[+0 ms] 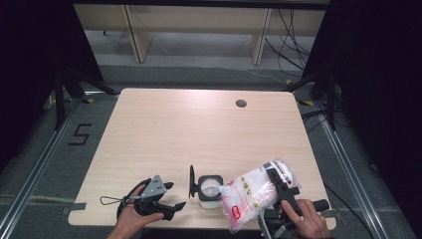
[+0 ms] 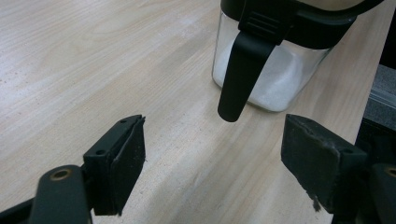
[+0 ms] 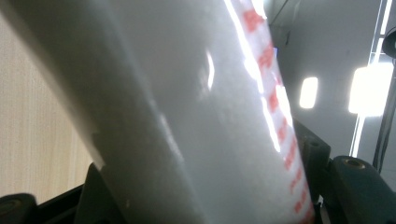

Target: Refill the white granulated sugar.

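Clear plastic, printed in red and packed with white grains, fills the jaws of your right gripper (image 1: 276, 191): they are clamped on the bag (image 1: 251, 191) about midway along it, held fairly wide by its bulk. The bag tilts down to the left, its lower end just above the open jar (image 1: 209, 190) near the table's (image 1: 199, 129) front edge. Your left gripper (image 1: 175, 195) holds nothing; its jaws stand wide apart, aimed at the jar, just short of its hanging black lid (image 2: 243, 70).
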Demonstrator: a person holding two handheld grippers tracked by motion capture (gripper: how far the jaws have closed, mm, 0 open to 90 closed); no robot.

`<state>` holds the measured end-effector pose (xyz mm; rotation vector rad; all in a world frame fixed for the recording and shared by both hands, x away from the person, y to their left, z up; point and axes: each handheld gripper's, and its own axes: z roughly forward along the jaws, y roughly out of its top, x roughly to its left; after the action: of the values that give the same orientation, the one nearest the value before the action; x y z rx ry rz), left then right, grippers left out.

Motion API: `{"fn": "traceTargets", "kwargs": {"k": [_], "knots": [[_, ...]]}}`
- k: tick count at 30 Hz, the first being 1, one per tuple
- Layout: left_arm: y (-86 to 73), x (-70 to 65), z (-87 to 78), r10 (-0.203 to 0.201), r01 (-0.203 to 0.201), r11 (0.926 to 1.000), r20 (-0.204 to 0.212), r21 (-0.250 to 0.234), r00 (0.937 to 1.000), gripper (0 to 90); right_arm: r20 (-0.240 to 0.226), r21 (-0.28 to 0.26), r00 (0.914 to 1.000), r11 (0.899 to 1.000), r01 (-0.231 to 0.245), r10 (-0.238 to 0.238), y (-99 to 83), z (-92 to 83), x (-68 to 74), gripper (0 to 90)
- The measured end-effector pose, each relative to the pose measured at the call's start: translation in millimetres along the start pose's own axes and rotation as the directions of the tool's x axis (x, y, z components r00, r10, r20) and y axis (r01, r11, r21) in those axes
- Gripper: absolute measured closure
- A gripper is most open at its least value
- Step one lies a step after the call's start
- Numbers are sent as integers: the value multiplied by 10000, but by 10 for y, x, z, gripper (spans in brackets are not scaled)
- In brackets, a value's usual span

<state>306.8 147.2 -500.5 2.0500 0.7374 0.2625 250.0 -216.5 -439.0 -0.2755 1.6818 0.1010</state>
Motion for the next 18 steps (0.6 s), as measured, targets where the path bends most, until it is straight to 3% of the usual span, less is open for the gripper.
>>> {"fn": "traceTargets", "kwargs": {"k": [1, 4, 5, 12, 13, 14, 15, 17, 18], "knots": [[0, 1, 0, 13, -13, 10000, 1, -1, 10000, 214, -194, 254, 9998, 9997, 25, -20, 7, -18, -9, 411], [0, 1, 1, 10, -10, 10000, 2, -5, 10000, 215, 1, 1, 10000, 10000, -20, 20, 0, 0, 0, 410], [1, 1, 0, 14, -14, 10000, 0, -3, 10000, 215, -25, 115, 9993, 9993, -366, 366, -2, -8, 25, 411], [2, 3, 1, 54, -54, 10000, 8, 2, 10000, 215, -168, 275, 9996, 9993, -236, 241, 10, -19, 8, 411], [1, 3, 1, 56, -56, 10000, 8, 1, 10000, 215, -174, 315, 9990, 9987, -398, 403, 9, -22, 19, 411], [1, 3, 1, 52, -52, 10000, 6, 6, 10000, 215, -138, 137, 9996, 9996, 232, -230, 12, -12, -23, 411], [1, 4, 1, 59, -59, 10000, 4, 5, 10000, 215, -152, 164, 9992, 9992, 368, -366, 16, -16, -35, 411], [1, 3, 1, 53, -53, 10000, 7, 2, 10000, 215, -160, 176, 9998, 9998, 135, -133, 12, -15, -18, 411], [2, 3, 1, 51, -51, 10000, 10, 2, 10000, 215, -96, 245, 9996, 9993, -266, 268, 11, -20, 8, 411]]}}
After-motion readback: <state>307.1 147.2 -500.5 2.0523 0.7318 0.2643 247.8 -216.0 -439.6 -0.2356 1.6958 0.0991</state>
